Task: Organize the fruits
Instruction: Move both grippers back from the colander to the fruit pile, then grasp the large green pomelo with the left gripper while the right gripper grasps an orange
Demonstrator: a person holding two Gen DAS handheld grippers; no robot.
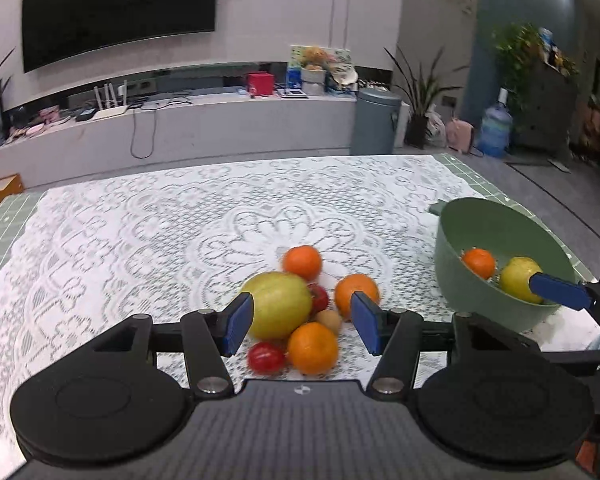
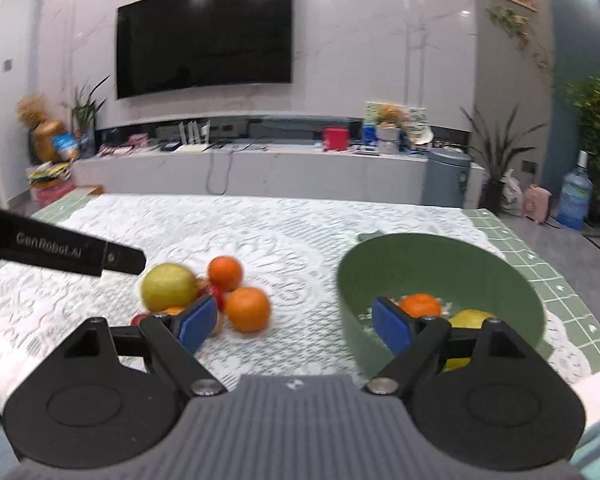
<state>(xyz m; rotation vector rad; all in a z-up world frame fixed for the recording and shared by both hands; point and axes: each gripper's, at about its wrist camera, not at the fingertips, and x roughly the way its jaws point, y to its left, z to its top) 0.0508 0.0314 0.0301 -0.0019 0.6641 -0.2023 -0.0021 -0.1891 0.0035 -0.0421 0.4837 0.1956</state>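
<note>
Fruit pile [image 1: 296, 312] at the middle of the lace cloth [image 1: 140, 232]: one large yellow-green fruit [image 1: 278, 310], three oranges [image 1: 312, 347], two red tomatoes [image 1: 265, 357], one small tan fruit [image 1: 329, 320], all touching or just beside each other.
Green bowl [image 1: 480, 224], right of the pile, apart from it: holds one orange [image 1: 478, 263] and one yellow fruit [image 1: 518, 280].
Left gripper [image 1: 302, 322]: jaws apart, empty, hovering near the pile.
Right gripper [image 2: 296, 326]: jaws wide apart, empty, one blue pad [image 2: 392, 326] over the bowl's near rim.
</note>
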